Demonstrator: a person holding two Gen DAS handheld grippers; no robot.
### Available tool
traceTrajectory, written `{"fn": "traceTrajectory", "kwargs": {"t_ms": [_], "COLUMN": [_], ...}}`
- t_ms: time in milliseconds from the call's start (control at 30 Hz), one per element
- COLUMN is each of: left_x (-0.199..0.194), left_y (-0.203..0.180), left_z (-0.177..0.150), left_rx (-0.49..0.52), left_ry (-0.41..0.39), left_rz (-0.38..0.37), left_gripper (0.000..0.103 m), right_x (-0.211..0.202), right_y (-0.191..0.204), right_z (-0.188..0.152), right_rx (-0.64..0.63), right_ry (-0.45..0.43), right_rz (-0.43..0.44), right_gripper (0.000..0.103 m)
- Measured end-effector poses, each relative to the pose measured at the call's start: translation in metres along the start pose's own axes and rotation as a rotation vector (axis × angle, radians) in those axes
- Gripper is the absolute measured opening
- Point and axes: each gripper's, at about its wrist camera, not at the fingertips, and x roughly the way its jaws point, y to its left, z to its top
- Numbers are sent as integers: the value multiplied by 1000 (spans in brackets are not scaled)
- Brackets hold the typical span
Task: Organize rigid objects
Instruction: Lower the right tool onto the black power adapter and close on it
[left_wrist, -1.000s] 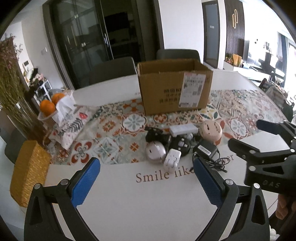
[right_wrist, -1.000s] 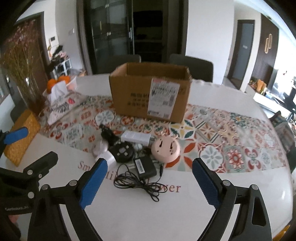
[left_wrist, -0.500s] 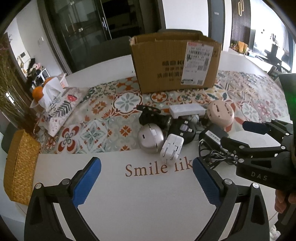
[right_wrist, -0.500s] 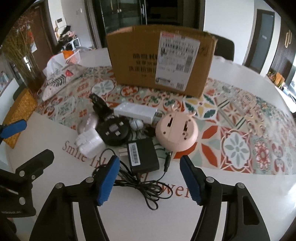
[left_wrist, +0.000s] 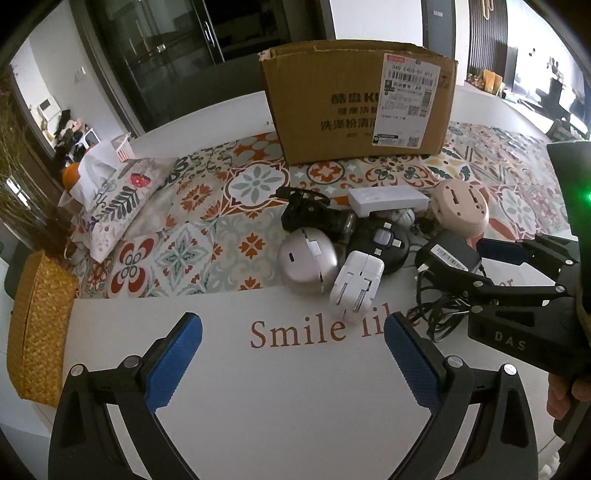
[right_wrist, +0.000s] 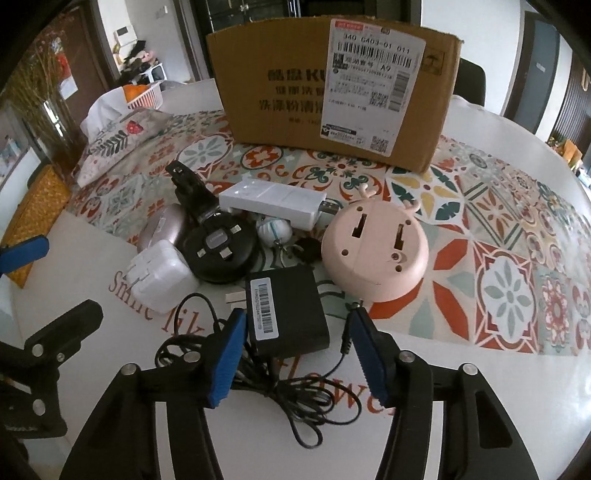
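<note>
A pile of small devices lies in front of an open cardboard box (right_wrist: 332, 88). A black power adapter (right_wrist: 286, 308) with a tangled cable lies nearest, between the blue pads of my right gripper (right_wrist: 297, 354), which is open around its near end. Beside it are a white plug charger (right_wrist: 162, 278), a black round cable hub (right_wrist: 221, 251), a pink round device (right_wrist: 375, 254) and a white bar (right_wrist: 271, 203). My left gripper (left_wrist: 291, 360) is open and empty over the white mat, short of the white charger (left_wrist: 356, 284) and a silver round case (left_wrist: 306, 260).
A patterned tile cloth (left_wrist: 207, 221) covers the round table. A floral tissue pouch (left_wrist: 110, 199), a basket with oranges (right_wrist: 142, 94) and a yellow woven box (left_wrist: 37, 325) stand at the left. Dried flowers stand at the far left. Chairs stand behind the box.
Both grippers have moved forward and down toward the pile. My right gripper has narrowed and now straddles the black adapter. The left gripper stays wide open.
</note>
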Motion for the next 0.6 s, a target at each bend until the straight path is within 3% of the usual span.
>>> {"fn": "traceTrajectory", "kwargs": {"t_ms": [367, 467, 600], "left_x": [9, 10, 10], "left_y": [1, 1, 2], "left_z": [-1, 0, 1], "left_rx": [-2, 0, 3], "left_ry": [6, 5, -4], "left_rz": [-9, -17, -29], "left_gripper": [100, 100, 100], "right_x": [10, 10, 9], "right_y": [3, 4, 4], "right_z": [1, 1, 2], "right_rx": [-12, -20, -13], "right_ry": [-2, -3, 7], "right_rz": [3, 8, 12], "right_gripper": [55, 44, 43]}}
